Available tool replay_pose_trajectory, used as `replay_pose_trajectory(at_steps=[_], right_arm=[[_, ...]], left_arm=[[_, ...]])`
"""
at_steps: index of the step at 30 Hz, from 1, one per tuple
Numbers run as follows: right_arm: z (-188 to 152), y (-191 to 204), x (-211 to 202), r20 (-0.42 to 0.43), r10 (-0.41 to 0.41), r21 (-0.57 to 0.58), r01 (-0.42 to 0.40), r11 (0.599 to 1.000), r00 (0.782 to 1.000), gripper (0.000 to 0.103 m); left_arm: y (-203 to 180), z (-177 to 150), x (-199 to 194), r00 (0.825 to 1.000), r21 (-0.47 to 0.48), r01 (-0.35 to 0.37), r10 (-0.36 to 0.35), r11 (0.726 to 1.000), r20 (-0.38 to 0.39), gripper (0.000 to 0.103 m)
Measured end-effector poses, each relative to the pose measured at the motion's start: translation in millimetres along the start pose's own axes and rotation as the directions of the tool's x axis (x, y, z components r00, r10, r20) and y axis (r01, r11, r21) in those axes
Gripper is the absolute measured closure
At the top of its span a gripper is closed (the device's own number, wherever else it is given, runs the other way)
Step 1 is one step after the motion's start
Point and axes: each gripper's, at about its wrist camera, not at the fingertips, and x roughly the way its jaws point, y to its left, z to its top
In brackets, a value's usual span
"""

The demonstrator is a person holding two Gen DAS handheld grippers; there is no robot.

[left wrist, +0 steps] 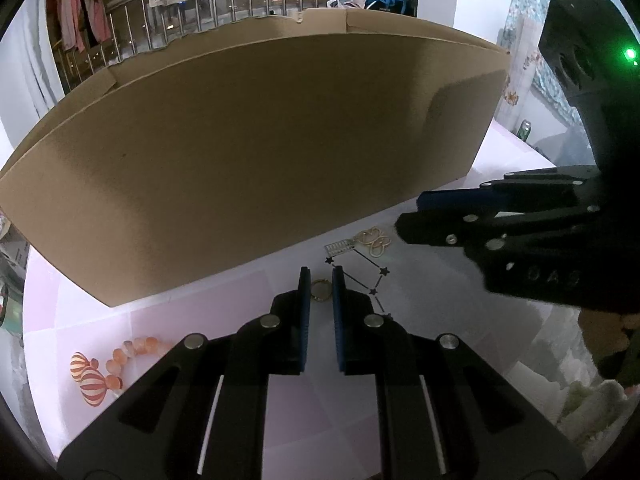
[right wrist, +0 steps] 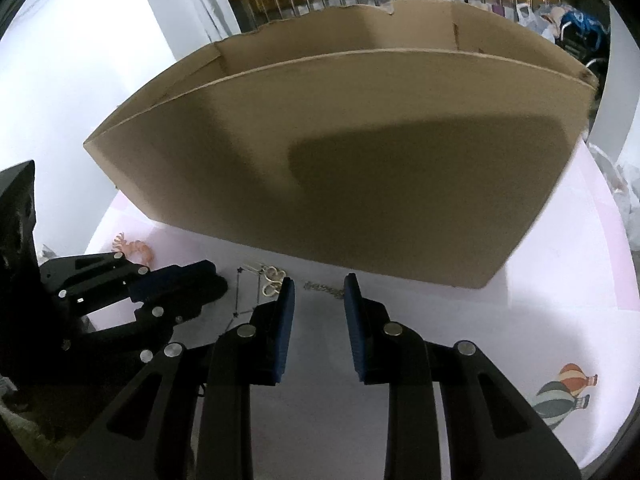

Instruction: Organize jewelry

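Observation:
A small gold ring (left wrist: 321, 290) lies on the pink tablecloth between the fingertips of my left gripper (left wrist: 321, 280), whose jaws are narrowly apart around it, apparently without touching. A gold knot-shaped earring pair (left wrist: 373, 241) and a small silver charm (left wrist: 338, 247) lie just beyond, near the cardboard box (left wrist: 248, 160). My right gripper (right wrist: 318, 286) is open and empty above the cloth; a silver chain (right wrist: 325, 289) lies between its tips and the gold earrings (right wrist: 272, 280) lie just to its left. Each gripper shows in the other's view.
The large open cardboard box (right wrist: 360, 160) stands close behind the jewelry. An orange bead bracelet (left wrist: 132, 350) lies on the left of the cloth. The cloth has printed balloons (left wrist: 90, 378) and a star-line pattern (left wrist: 362, 276). A green can (left wrist: 524, 130) stands far right.

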Motion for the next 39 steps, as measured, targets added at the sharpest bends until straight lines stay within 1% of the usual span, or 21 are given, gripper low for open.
replay_pose_trajectory(at_steps=[3,8,11,12,13,19,22,27,32,39], right_arm=[[0,5,1,0.015,-0.039,-0.007,0.039,0.999,0.999,0.078],[0,9,1,0.030,-0.091,0.018,0.090,0.996,0.995,0.078],[-2,18,3,0.037,-0.140,-0.025,0.141,0.990,0.989,0.078],[-3,21,4,0.039,-0.159,-0.038,0.160,0.986,0.987,0.081],[-4,23,4,0.041,-0.170,-0.045,0.172,0.984,0.985,0.082],[-1,19,5,0.028,-0.177,-0.035,0.178,0.983,0.984,0.093],[0,17,3,0.020,-0.160,-0.024,0.161,0.987,0.987,0.099],[1,11,1,0.011,-0.109,0.027,0.109,0.994,0.994,0.100],[3,0,-9,0.019,-0.076,0.077,0.074,0.994,0.997,0.100],[3,-7,-29,0.052,-0.080,0.101,0.075,0.992,0.995,0.100]], left_arm=[[1,-2,-1,1.000,0.001,0.000,0.000,1.000,0.001,0.093],[1,-1,0,1.000,-0.001,0.002,-0.002,1.000,0.002,0.093],[1,-2,0,1.000,-0.002,0.003,-0.003,1.000,0.002,0.093],[1,-2,0,1.000,-0.002,0.004,-0.004,1.000,0.002,0.093],[1,-2,0,1.000,-0.001,0.004,-0.004,1.000,0.002,0.093],[2,-2,-1,1.000,0.001,0.008,-0.008,1.000,0.004,0.093],[1,-1,0,1.000,0.000,0.008,-0.008,1.000,0.005,0.093],[3,-1,-1,1.000,0.003,0.008,-0.008,1.000,0.009,0.093],[3,-1,0,1.000,0.002,0.008,-0.008,1.000,0.009,0.093],[3,-1,0,1.000,0.003,0.010,-0.010,1.000,0.010,0.093]])
